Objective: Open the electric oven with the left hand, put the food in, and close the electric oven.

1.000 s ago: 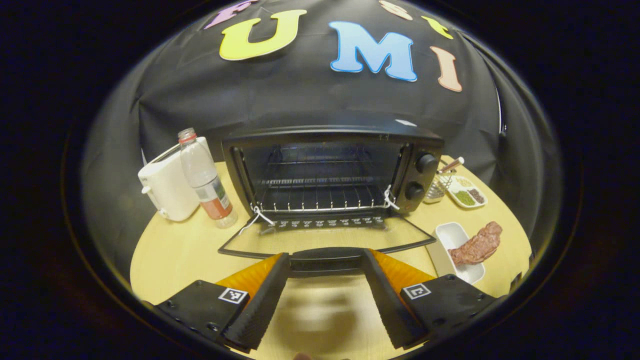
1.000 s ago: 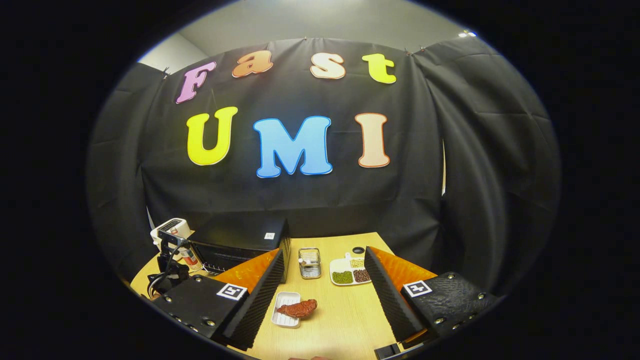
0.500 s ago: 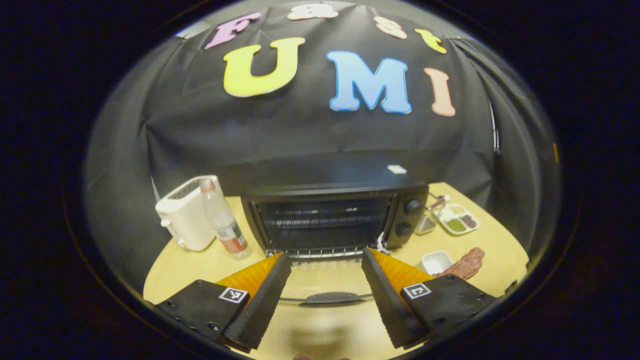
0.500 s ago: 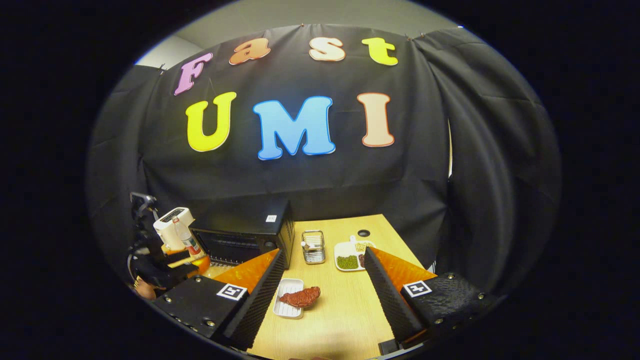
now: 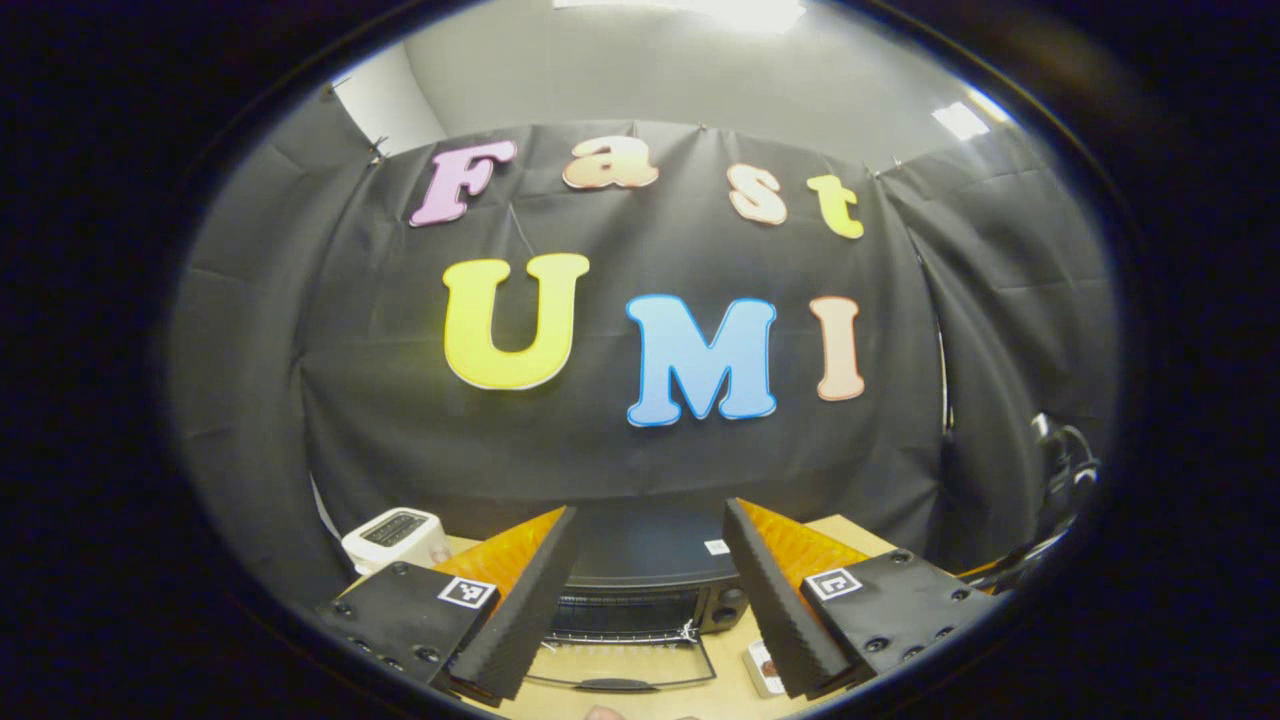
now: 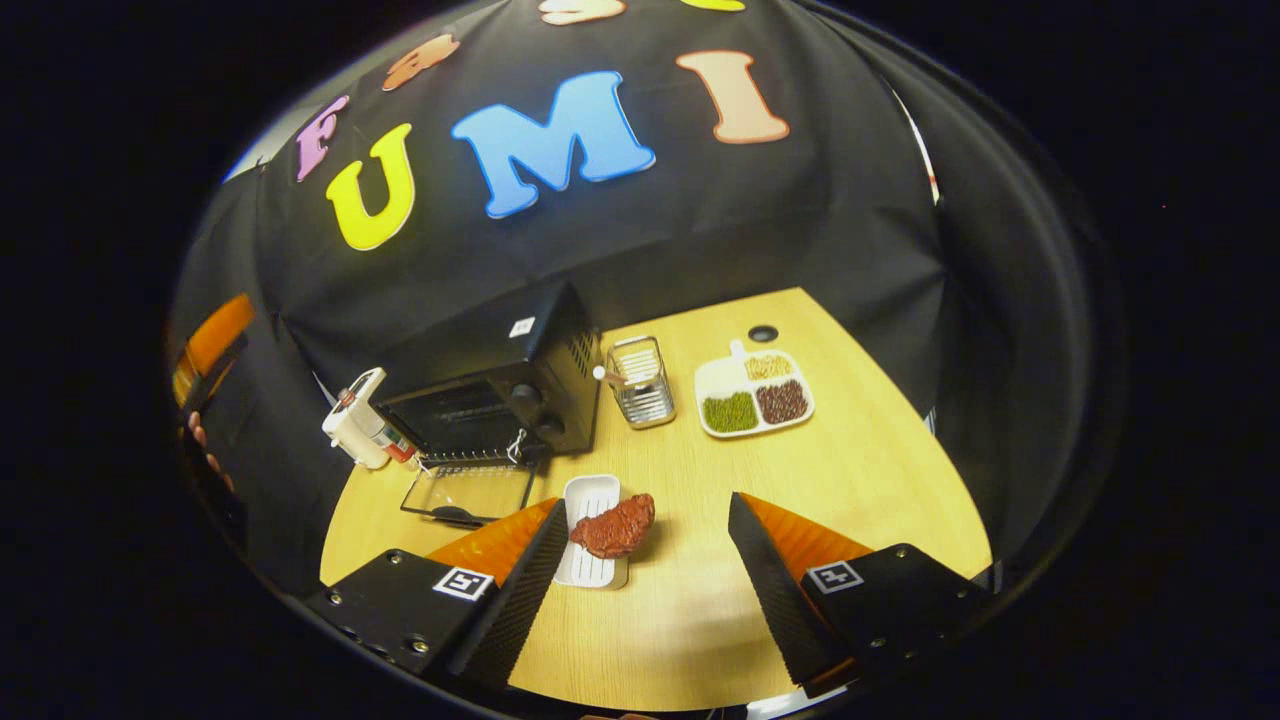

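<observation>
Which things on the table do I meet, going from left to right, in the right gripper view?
White toaster → electric oven with its door down → wire basket → divided dish of beans.

Black oven (image 6: 500, 395) standing at back left of table, glass door (image 6: 468, 493) dropped flat open in front, wire rack visible inside. Reddish-brown meat (image 6: 613, 527) lying across right edge of white dish (image 6: 590, 500), just beside the door.
</observation>
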Demonstrator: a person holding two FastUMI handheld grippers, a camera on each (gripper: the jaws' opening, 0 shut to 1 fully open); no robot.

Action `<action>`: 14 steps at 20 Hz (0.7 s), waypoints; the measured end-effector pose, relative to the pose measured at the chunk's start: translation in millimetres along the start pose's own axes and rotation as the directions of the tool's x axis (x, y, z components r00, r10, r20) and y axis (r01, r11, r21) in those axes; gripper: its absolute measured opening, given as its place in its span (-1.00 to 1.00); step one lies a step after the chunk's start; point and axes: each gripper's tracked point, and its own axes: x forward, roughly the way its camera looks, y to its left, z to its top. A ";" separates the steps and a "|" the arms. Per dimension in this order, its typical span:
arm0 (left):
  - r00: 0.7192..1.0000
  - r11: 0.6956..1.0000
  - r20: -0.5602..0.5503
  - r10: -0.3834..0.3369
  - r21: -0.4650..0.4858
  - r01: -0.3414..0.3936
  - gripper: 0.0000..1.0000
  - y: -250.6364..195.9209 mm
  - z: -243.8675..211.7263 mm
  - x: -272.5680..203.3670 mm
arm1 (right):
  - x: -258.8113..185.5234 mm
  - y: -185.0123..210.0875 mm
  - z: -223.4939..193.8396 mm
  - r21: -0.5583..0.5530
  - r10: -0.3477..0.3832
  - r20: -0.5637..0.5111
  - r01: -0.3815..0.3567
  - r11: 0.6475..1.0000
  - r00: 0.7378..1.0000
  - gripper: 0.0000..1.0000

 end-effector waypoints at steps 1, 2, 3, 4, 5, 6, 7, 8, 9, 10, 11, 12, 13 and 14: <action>1.000 1.000 0.022 0.001 -0.002 -0.001 0.79 -3.2 13.2 -5.7 | 9.5 -5.0 -8.1 0.028 0.014 -0.028 -0.013 1.000 1.000 0.96; 0.999 1.000 0.042 0.004 0.003 -0.004 0.79 -5.9 24.7 -10.8 | 20.7 -8.0 -18.0 0.060 0.035 -0.056 -0.032 0.998 0.998 0.96; 0.998 1.000 0.055 0.011 0.013 -0.012 1.00 -7.0 33.7 -14.8 | 32.2 -9.2 -25.6 0.096 0.061 -0.080 -0.054 0.994 0.995 0.96; 0.998 1.000 0.065 0.020 0.019 -0.021 1.00 -6.9 40.6 -18.5 | 41.6 -10.6 -33.8 0.134 0.087 -0.100 -0.074 0.988 0.991 0.94; 0.997 0.999 0.072 0.025 0.022 -0.027 1.00 -8.8 44.4 -21.1 | 50.6 -11.0 -39.2 0.173 0.117 -0.116 -0.096 0.980 0.986 0.92; 0.997 0.999 0.075 0.035 0.024 -0.037 1.00 -9.2 48.6 -24.1 | 62.4 -9.8 -43.6 0.209 0.147 -0.127 -0.118 0.971 0.981 0.93; 0.996 0.998 0.076 0.046 0.026 -0.048 1.00 -8.4 52.1 -26.1 | 73.7 -8.5 -48.4 0.242 0.171 -0.140 -0.134 0.961 0.975 0.92; 0.996 0.998 0.072 0.059 0.027 -0.061 1.00 -7.1 53.8 -28.9 | 85.0 -6.5 -51.8 0.276 0.198 -0.152 -0.150 0.949 0.968 0.92; 0.995 0.997 0.064 0.074 0.025 -0.076 1.00 -6.2 54.0 -30.8 | 94.4 -4.4 -57.2 0.313 0.222 -0.165 -0.162 0.936 0.961 0.92; 0.994 0.995 0.054 0.092 0.023 -0.094 1.00 -3.2 52.7 -32.8 | 102.4 -0.2 -60.0 0.349 0.250 -0.173 -0.178 0.920 0.953 0.92; 0.992 0.993 0.047 0.115 0.022 -0.117 1.00 0.9 51.5 -35.7 | 110.8 1.3 -62.0 0.373 0.268 -0.183 -0.185 0.909 0.946 0.92; 0.990 0.990 0.038 0.139 0.023 -0.140 1.00 4.3 47.5 -39.2 | 119.0 4.5 -66.0 0.386 0.284 -0.195 -0.192 0.902 0.939 0.88; 0.987 0.987 0.030 0.159 0.023 -0.160 1.00 7.0 45.1 -42.8 | 125.0 6.9 -69.6 0.393 0.298 -0.200 -0.202 0.897 0.933 0.88; 0.985 0.985 0.025 0.173 0.021 -0.174 1.00 8.5 42.9 -46.1 | 127.6 7.5 -71.5 0.399 0.302 -0.207 -0.202 0.894 0.930 0.81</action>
